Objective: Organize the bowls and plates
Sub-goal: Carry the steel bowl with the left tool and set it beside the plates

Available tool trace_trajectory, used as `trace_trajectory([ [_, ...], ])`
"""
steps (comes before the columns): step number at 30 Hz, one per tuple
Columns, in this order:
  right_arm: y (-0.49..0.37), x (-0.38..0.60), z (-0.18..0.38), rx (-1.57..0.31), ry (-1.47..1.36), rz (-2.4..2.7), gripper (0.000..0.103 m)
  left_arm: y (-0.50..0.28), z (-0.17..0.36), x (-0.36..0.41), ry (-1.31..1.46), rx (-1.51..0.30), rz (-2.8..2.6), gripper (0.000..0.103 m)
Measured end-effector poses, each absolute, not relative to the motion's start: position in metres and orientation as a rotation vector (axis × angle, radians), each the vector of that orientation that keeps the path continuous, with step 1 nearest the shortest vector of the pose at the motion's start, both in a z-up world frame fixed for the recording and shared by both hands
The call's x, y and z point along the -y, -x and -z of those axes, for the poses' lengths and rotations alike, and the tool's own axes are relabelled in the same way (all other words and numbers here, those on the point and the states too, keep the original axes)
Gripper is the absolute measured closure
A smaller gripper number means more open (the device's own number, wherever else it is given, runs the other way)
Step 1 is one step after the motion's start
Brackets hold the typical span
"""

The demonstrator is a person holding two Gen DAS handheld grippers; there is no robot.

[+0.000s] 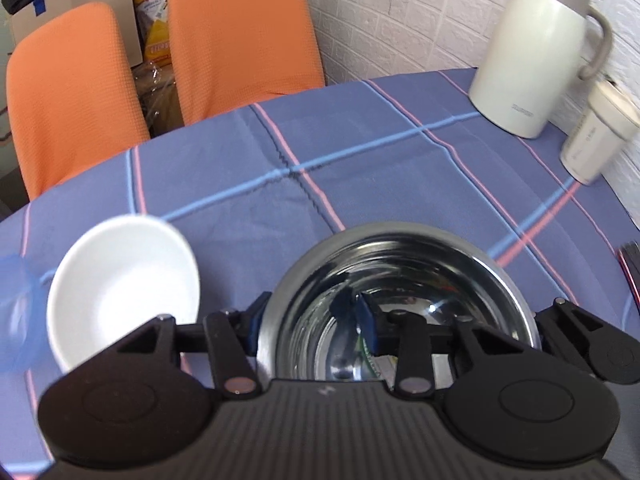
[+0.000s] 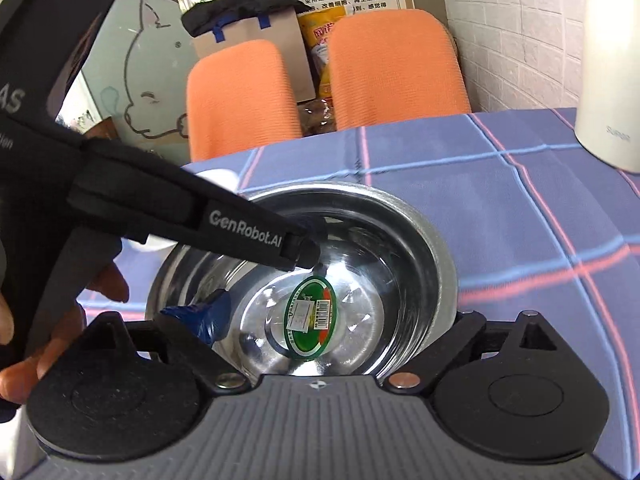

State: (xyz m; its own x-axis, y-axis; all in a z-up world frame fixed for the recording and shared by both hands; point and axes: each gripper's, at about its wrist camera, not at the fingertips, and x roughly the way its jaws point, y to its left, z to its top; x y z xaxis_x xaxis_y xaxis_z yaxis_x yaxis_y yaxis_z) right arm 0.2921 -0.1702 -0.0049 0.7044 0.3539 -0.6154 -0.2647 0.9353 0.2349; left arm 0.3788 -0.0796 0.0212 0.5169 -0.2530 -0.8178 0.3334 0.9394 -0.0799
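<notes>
Two bowls sit low in the left wrist view. Far left is a blurry see-through blue thing (image 1: 16, 312); can't tell what it is. Next comes the round white bowl (image 1: 120, 292), resting on the blue tablecloth with pink and light-blue lines (image 1: 360, 160). Just beside it, on the right, is the shiny round steel bowl (image 1: 400, 308).

The left gripper (image 1: 312, 320) has one blue-taped finger (image 1: 258, 320) outside the steel bowl's left wall & one inside, so the fingers pinch that wall. Behind the table stand 2 orange chairs (image 1: 76, 92), side by side. Far right, by the white brick wall, are a tall white jug with a handle (image 1: 536, 48) and a small cream cup with a lid (image 1: 596, 136), near each other.

In the right wrist view a hand (image 2: 60, 320) holds the left gripper (image 2: 310, 240), which reaches in from the left over the steel bowl's (image 2: 420, 248) rim. A green oval sticker (image 2: 310, 316) lies on the bowl's bottom. The right gripper (image 2: 336, 320) has its fingers wide apart: the left blue-taped one (image 2: 212, 316) is inside the bowl, the other is hidden past the bowl's right side.
</notes>
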Motion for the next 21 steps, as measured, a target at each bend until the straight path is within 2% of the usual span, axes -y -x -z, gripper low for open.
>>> trace_trajectory([
  [11, -0.193, 0.132, 0.009, -0.738, -0.144, -0.387, 0.02, -0.249, -0.015, 0.041, -0.093, -0.956, 0.352, 0.067],
  [21, -0.17, 0.119, 0.02, -0.772, -0.122, -0.379, 0.02, -0.213, 0.002, 0.019, -0.044, -0.944, 0.365, 0.067],
])
